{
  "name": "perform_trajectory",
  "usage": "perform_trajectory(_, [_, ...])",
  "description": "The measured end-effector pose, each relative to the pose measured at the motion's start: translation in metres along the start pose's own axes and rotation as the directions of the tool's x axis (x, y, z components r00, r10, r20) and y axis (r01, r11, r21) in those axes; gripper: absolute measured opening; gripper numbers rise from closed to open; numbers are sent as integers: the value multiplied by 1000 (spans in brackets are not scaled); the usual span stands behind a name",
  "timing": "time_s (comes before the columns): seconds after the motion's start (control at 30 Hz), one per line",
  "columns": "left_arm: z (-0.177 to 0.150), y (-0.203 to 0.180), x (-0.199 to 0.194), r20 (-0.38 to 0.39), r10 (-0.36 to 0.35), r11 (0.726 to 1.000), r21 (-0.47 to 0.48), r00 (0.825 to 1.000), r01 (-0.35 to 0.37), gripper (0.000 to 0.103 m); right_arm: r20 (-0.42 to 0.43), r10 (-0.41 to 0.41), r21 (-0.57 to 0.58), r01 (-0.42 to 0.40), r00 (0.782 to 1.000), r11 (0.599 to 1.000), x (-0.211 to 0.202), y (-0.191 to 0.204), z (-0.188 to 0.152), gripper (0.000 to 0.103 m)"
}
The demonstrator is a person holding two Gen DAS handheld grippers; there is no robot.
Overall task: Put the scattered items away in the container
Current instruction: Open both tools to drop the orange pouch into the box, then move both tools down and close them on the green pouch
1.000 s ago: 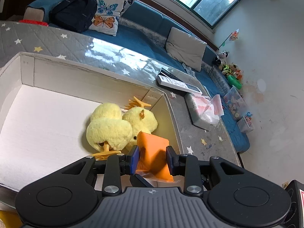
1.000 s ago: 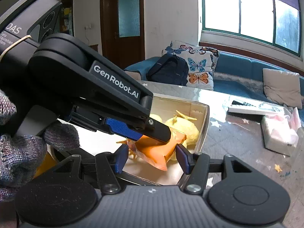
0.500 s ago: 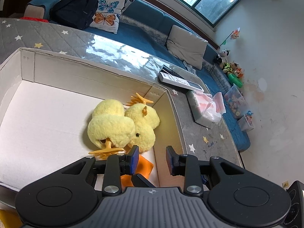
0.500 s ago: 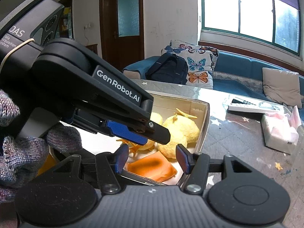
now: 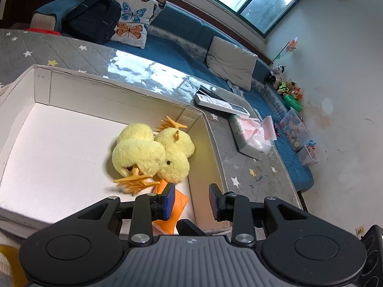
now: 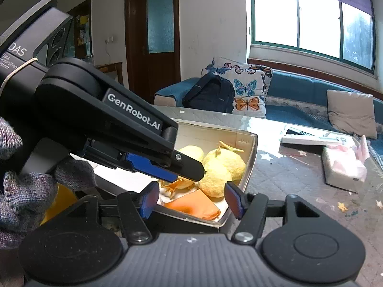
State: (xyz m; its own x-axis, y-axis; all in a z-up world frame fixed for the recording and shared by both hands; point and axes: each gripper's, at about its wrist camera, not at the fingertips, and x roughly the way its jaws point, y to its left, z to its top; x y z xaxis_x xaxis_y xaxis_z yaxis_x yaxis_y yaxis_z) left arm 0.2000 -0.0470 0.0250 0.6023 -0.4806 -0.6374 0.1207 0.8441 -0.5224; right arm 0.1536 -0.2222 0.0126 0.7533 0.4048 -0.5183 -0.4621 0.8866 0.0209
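My left claw [image 5: 191, 199] hangs over the near right corner of the box [image 5: 43, 88], jaws parted with nothing between them; I judge it sits there because that corner takes the drop. Directly beneath lies the orange pouch [image 5: 172, 211], flat on the box floor, touching no pad. My right claw [image 6: 191, 199] waits at the box's near edge, also spread and empty, presumably clear of the left one's path. Just beyond the pouch, the yellow plush chicks [image 5: 153, 153] huddle against the right wall, orange feet splayed. Farther off on the worktop [image 5: 79, 55], outside the box, rest a remote [image 5: 220, 102] and a tissue pack [image 5: 251, 136], possibly next to be tidied.
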Motion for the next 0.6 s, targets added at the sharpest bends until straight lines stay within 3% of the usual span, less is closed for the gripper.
perform_trajectory(0.3, [-21,-7,-29,30,1,999,34,1000,-2,33,17,-13,1,13,1000,1000,-25,7,-10,77])
perform_trajectory(0.6, [-44,-13,-46,25,25,997,78,999,-27,33,4,-19,4,19,1000,1000,-46,10,-26,80])
